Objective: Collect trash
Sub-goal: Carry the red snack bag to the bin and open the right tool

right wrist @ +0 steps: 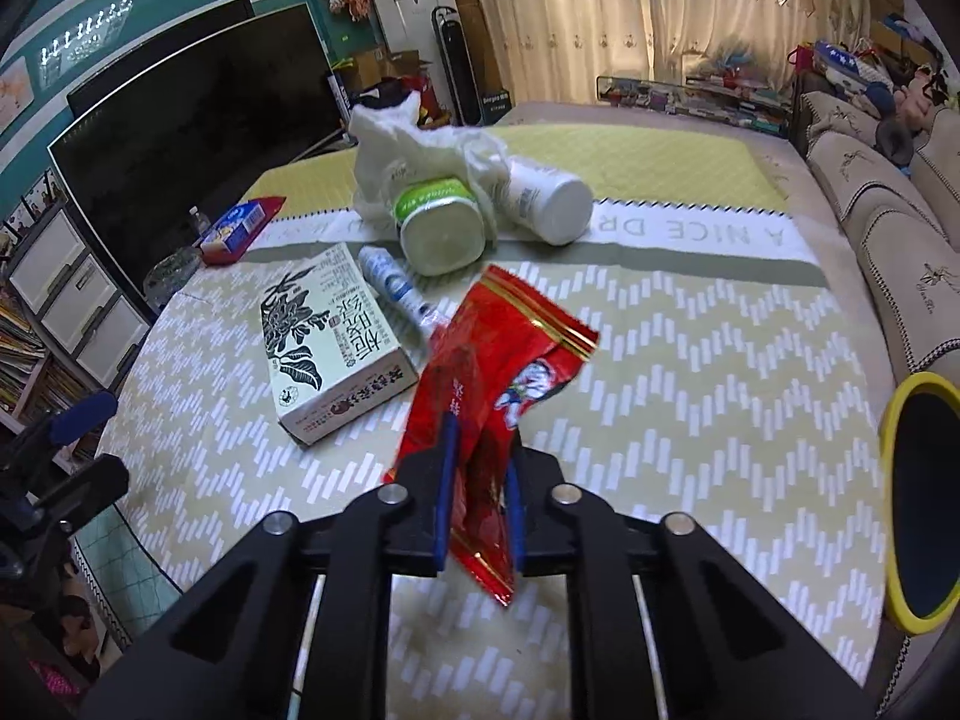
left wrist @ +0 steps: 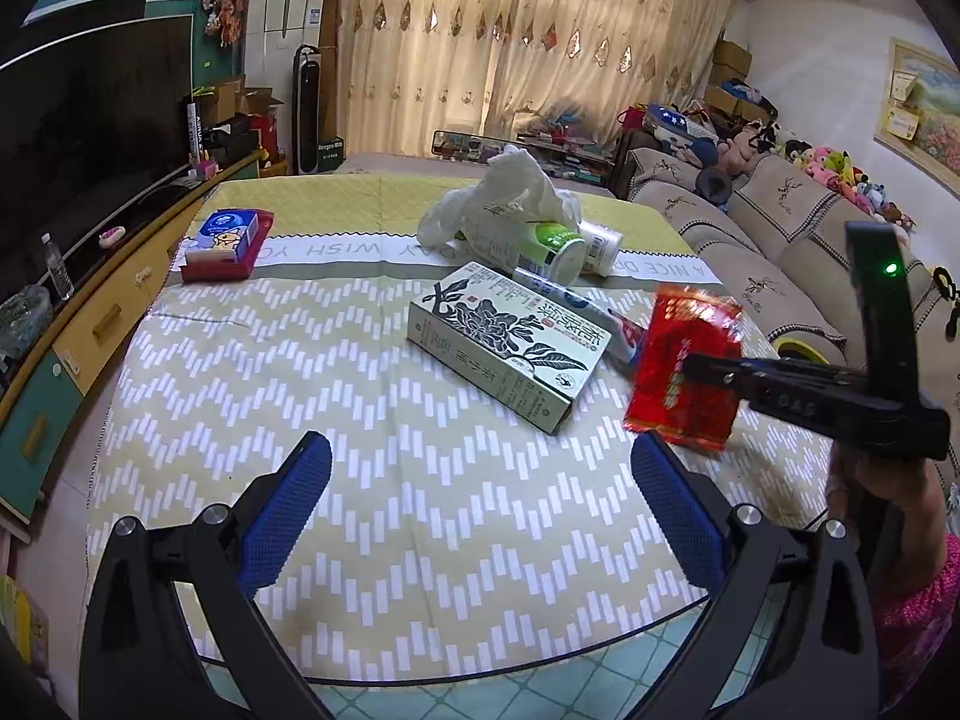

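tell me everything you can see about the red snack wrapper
The red snack wrapper is a glossy, crinkled foil-like packet with gold stripes near its jagged top edge and a cartoon figure printed on one face. It looks flattened and empty. The right gripper is shut on its lower half, blue pads pressing both faces, holding it upright and lifted off the patterned tablecloth. It hangs just right of the tea box, touching nothing else that I can see.

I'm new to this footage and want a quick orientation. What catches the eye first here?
The shiny red wrapper stands out most: the right gripper is shut on it, holding it lifted above the table's near right part. Behind it, mid-table, lies a white box with a black flower print, and farther back a crumpled white bag over two tipped containers. The left gripper hangs open above the patterned cloth.
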Available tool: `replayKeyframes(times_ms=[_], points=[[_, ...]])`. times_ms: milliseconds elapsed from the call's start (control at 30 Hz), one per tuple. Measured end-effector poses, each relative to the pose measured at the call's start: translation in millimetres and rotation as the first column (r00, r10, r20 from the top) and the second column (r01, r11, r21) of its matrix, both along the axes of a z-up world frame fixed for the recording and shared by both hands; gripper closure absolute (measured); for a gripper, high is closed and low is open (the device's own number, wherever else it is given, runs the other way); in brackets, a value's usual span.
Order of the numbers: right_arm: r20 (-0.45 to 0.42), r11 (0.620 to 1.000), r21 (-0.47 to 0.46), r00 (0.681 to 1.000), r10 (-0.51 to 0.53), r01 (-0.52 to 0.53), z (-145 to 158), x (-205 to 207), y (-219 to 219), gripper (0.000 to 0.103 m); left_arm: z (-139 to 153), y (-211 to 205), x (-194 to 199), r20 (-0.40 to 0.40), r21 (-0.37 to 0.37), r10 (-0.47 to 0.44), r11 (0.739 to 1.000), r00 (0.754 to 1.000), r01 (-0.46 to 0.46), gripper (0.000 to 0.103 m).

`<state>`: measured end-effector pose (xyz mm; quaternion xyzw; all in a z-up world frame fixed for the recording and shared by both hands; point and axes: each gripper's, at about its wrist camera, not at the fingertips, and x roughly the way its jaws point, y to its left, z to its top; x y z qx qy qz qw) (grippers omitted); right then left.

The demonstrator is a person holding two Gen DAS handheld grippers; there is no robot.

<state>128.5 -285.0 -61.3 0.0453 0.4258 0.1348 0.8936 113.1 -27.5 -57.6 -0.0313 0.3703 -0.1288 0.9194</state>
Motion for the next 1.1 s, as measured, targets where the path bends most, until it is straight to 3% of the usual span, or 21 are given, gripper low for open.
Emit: replayKeyframes(times_ms=[267, 567, 733, 1100], points=[[0.057, 0.998, -0.018, 0.997, -0.053, 0.054, 19.5, -15.2, -25.7, 0.092, 0.5, -2.0, 4.9, -0.01, 0.017, 0.01, 1.0, 1.0, -0.01, 0.005], [0.08, 0.972, -0.06, 0.972, -0.221, 0.226, 26.8, -16.9, -98.8, 0.091, 3.4, -5.3, 16.1, -0.014, 0.02, 0.031, 0.999, 0.999, -0.03, 0.005], [0.069, 0.931, -0.102, 0.936, -0.345, 0.351, 16.1, -13.0, -151.6, 0.091, 6.7, -17.1, 21.2, -0.003, 0.04, 0.017, 0.999, 1.0, -0.017, 0.005], [-0.012, 0.802, -0.193, 0.816, -0.578, 0.566, -35.4, -5.7, -264.4, 0.09, -0.3, -41.6, 35.7, -0.024, 0.065, -0.014, 0.998, 1.0, 0.015, 0.005]])
